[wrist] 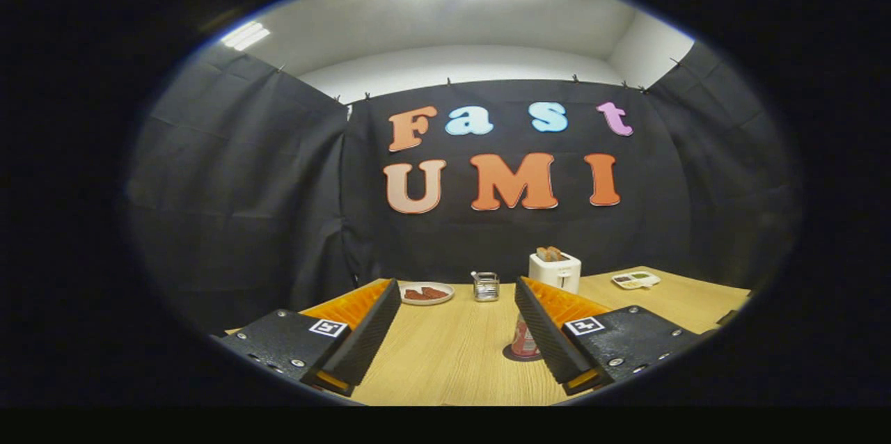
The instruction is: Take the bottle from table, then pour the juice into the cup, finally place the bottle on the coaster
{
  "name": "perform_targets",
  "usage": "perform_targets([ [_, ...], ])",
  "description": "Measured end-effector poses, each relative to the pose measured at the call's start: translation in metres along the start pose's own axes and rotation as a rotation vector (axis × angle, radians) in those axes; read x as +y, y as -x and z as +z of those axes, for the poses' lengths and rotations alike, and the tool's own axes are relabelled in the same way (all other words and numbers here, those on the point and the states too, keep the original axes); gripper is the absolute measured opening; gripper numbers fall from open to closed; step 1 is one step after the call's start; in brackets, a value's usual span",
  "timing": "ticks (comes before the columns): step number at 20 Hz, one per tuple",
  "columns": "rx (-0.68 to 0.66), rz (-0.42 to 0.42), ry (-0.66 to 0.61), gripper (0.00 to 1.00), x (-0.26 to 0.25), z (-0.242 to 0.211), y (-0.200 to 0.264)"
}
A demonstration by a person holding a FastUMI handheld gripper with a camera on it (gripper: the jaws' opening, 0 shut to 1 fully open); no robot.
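My gripper [456, 294] is open above the wooden table [445, 360], and nothing is held between its fingers. A small bottle [523, 341] with a reddish label stands upright on a dark round coaster [515, 356]. It is right beside the inner face of the right finger [550, 333], which hides part of it. The cup [486, 287], a small clear glass with something metallic at its rim, stands farther back on the table, beyond the fingertips and roughly between them.
A white plate [426, 293] with reddish-brown food lies at the back, left of the cup. A white toaster [555, 270] with toast in it stands at the back right. A small white tray [635, 280] lies farther right.
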State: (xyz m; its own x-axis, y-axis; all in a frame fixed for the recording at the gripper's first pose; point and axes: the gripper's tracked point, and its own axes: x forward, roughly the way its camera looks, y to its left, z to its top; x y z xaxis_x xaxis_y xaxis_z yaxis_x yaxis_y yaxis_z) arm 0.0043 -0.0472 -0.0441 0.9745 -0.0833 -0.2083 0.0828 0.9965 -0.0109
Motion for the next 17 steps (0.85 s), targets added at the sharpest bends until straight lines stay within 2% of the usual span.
perform_targets([
  [6, -0.050, 0.015, -0.016, 0.98, 0.029, 0.018, 0.019],
  [11, -0.069, 0.036, 0.025, 0.97, 0.054, 0.033, 0.028],
  [17, -0.084, 0.020, 0.035, 0.98, 0.062, 0.051, 0.034],
])
